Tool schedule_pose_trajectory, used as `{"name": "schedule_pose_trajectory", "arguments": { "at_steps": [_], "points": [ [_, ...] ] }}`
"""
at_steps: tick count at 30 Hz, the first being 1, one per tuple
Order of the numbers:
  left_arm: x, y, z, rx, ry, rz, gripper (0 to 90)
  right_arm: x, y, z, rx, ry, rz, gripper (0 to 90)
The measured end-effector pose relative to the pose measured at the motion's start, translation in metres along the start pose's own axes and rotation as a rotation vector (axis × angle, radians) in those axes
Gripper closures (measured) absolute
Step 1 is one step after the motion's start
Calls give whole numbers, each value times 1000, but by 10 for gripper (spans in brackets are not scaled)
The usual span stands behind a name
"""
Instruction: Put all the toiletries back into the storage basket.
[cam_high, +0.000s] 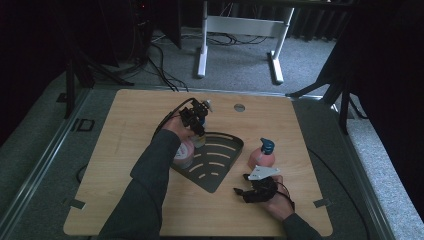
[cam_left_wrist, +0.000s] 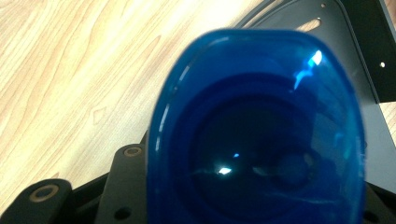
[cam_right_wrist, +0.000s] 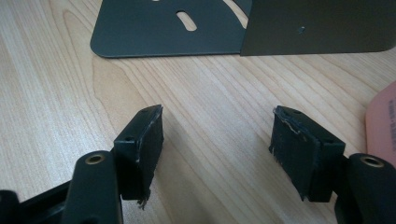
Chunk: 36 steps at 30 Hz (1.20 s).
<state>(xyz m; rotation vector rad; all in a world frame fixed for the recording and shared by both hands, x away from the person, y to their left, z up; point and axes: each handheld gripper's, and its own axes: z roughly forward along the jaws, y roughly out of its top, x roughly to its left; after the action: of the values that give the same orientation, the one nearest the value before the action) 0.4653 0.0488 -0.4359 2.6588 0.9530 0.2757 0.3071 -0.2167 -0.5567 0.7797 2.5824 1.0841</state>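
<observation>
Blue cap (cam_left_wrist: 257, 130) sits right up against left tongs' (cam_high: 196, 125) camera, so they're prob gripping a bottle by its top, over the black slotted rack (cam_high: 220, 165) w/ a pink bottle (cam_high: 184, 154) beside. Right tongs (cam_right_wrist: 217, 140) gape wide, empty, low on tabletop (cam_right_wrist: 56, 93) near pink spray bottle (cam_high: 262, 156), likely next pick.

Bare tabletop (cam_right_wrist: 210, 154) between right claw (cam_right_wrist: 217, 140) jaws; rack (cam_right_wrist: 187, 32) ahead
</observation>
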Motion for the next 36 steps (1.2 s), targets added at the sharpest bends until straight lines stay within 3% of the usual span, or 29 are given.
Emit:
{"name": "schedule_pose_trajectory", "arguments": {
  "at_steps": [9,20,27,29,36],
  "points": [
    [-2,6,1,25,15,6,542,0,0,0,0,0,-2,340],
    [2,2,-9,-29,38,-34,473,0,0,0,1,2,-4,340],
    [5,-6,-15,-73,12,-50,430,0,0,0,0,2,-3,339],
    [5,-8,-17,-104,-13,-65,420,0,0,0,-1,3,-3,339],
    [5,-18,-25,-125,-17,-64,403,0,0,0,0,2,-2,338]
  ]
}}
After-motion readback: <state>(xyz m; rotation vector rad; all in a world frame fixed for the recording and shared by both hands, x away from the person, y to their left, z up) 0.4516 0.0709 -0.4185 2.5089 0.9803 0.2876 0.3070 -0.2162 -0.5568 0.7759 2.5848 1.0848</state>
